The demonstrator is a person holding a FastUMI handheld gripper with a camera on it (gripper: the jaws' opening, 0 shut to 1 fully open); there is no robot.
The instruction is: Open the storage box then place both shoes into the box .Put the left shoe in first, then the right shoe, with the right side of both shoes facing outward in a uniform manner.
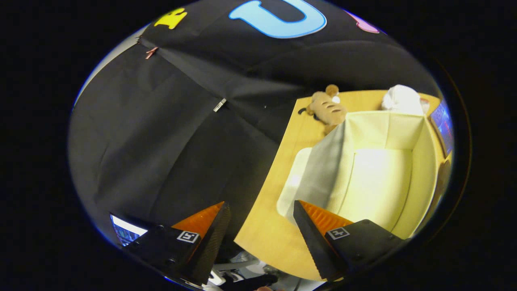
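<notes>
The gripper [261, 226] hangs wide open, holding nothing. The pale cream fabric storage box [420, 173] sits open on the light wooden bench [266, 238], just beyond the right finger (empty inside). Next it probably fetches the left shoe, gripping mid-body so it goes in level.

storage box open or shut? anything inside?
Open: the storage box shows its bare pale inner walls and floor, no shoes inside. Gripper open, fingers apart, holding nothing.
</notes>
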